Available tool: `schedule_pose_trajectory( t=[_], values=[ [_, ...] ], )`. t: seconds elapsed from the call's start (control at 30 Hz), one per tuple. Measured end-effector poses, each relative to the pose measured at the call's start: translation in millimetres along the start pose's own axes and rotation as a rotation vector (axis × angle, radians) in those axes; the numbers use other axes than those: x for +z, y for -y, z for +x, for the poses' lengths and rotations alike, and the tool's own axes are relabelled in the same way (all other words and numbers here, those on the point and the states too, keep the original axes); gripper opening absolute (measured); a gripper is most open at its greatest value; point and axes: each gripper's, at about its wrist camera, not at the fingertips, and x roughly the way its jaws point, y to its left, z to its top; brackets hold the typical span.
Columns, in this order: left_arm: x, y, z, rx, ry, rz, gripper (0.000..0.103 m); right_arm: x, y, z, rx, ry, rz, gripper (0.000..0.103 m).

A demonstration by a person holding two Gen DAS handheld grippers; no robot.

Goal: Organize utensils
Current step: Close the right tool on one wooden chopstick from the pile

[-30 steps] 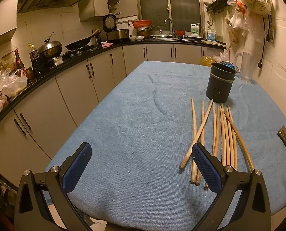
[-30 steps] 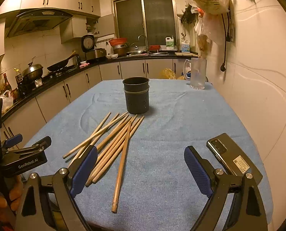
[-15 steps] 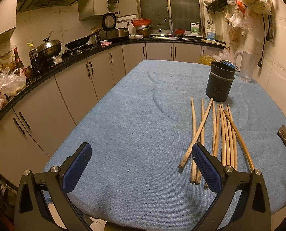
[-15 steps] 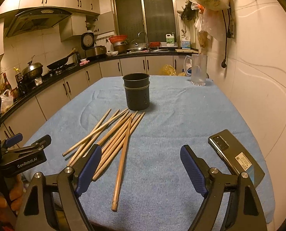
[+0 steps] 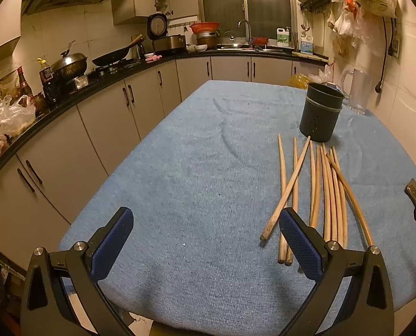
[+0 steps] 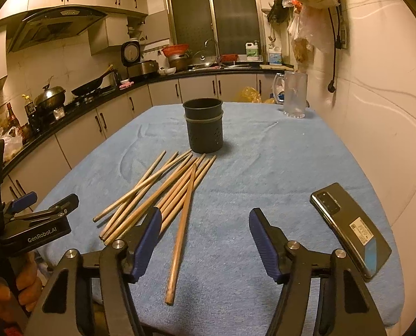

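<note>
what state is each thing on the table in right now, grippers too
chopsticks: loose on the cloth, none in the holder
holder: upright, looks empty
phone: lying back up by the table edge
jug: upright
left gripper: open, empty
right gripper: closing, nothing pinched yet

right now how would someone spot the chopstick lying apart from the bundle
Find the dark holder on the blue cloth; the chopsticks fan out from it. The odd chopstick lies across their right edge, reaching nearest the cloth's front edge.
</note>
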Motion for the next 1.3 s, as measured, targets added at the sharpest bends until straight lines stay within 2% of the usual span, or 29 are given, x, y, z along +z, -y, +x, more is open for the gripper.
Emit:
schedule_pose_trajectory(
  t=[0.2,0.33,0.47,0.57,0.63,0.67,0.73,0.8,0.9,0.97,1.03,1.3],
  values=[
    [0.8,-2.0,1.6,-0.02,-0.005,0.005,0.103,7.6,5.7,15.8,0.038,-0.063,0.012,0.054],
    [12.7,-9.9,14.9,-0.099,-0.069,0.0,0.103,20.4,12.4,28.0,0.091,-0.112,0.042,0.054],
    [29.1,-15.6,30.1,-0.212,-0.142,-0.007,0.101,38.7,13.7,52.2,0.145,-0.196,0.033,0.054],
    [42.2,-15.8,40.3,-0.251,-0.177,0.012,0.085,50.2,18.0,77.5,0.18,-0.273,0.081,0.053],
    [51.6,-15.1,49.2,-0.302,-0.218,0.01,0.078,54.9,19.2,96.3,0.215,-0.33,0.109,0.042],
    [55.8,-14.3,54.3,-0.324,-0.239,0.007,0.076,56.0,18.7,103.9,0.228,-0.349,0.114,0.041],
    [65.0,-12.2,62.6,-0.365,-0.274,0.007,0.071,56.8,17.6,121.1,0.214,-0.396,0.128,0.036],
    [71.3,-8.1,70.2,-0.371,-0.293,0.015,0.058,56.7,17.2,137.3,0.221,-0.435,0.144,0.035],
    [79.6,-0.3,80.1,-0.403,-0.327,0.03,0.052,53.2,13.8,154.2,0.199,-0.486,0.131,0.027],
    [84.7,7.8,85.4,-0.408,-0.339,0.05,0.051,51.1,13.5,160.4,0.209,-0.508,0.138,0.021],
    [89.6,18.3,88.7,-0.423,-0.346,0.081,0.051,49.1,12.6,166.4,0.218,-0.525,0.133,0.01],
    [111.4,61.8,111.6,-0.443,-0.389,0.193,0.049,51.8,34.5,154.5,0.234,-0.477,0.157,0.008]
  ],
)
